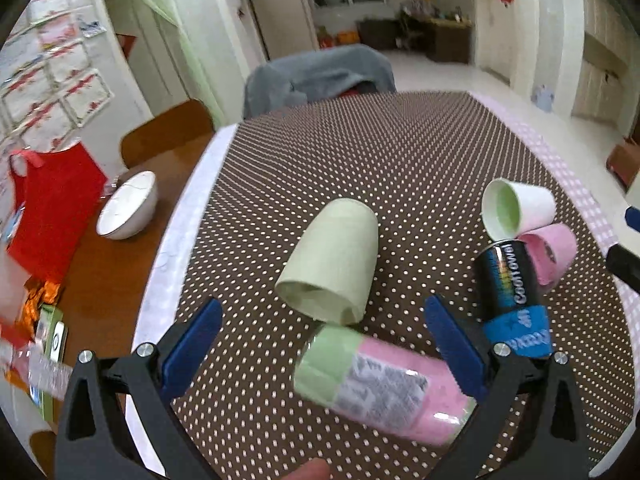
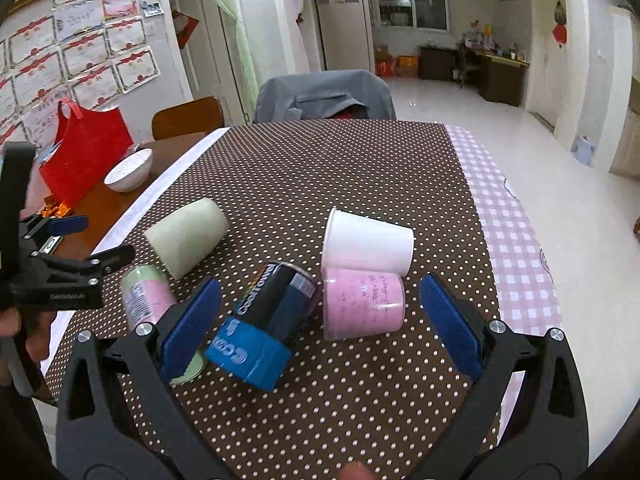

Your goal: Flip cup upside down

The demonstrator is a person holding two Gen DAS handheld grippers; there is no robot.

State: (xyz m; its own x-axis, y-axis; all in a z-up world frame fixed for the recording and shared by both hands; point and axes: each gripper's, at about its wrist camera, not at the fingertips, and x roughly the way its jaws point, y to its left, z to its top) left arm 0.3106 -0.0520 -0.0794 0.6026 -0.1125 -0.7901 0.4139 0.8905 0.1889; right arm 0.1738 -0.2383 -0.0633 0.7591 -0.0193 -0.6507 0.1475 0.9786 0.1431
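A pale green cup [image 1: 334,258] lies on its side on the brown dotted tablecloth [image 1: 360,152], its mouth toward my left gripper [image 1: 324,322], which is open and empty just short of it. It also shows in the right wrist view [image 2: 188,236]. A white cup [image 1: 518,210] lies on its side further right, also seen in the right wrist view [image 2: 368,242]. My right gripper [image 2: 320,302] is open and empty above a black and blue can [image 2: 264,324] and a pink container [image 2: 362,304].
A green and pink tube [image 1: 384,384] lies between my left fingers. A white bowl [image 1: 128,206] and a red bag [image 1: 56,208] stand on the wooden table to the left. A chair with a grey jacket [image 2: 324,94] stands at the far edge.
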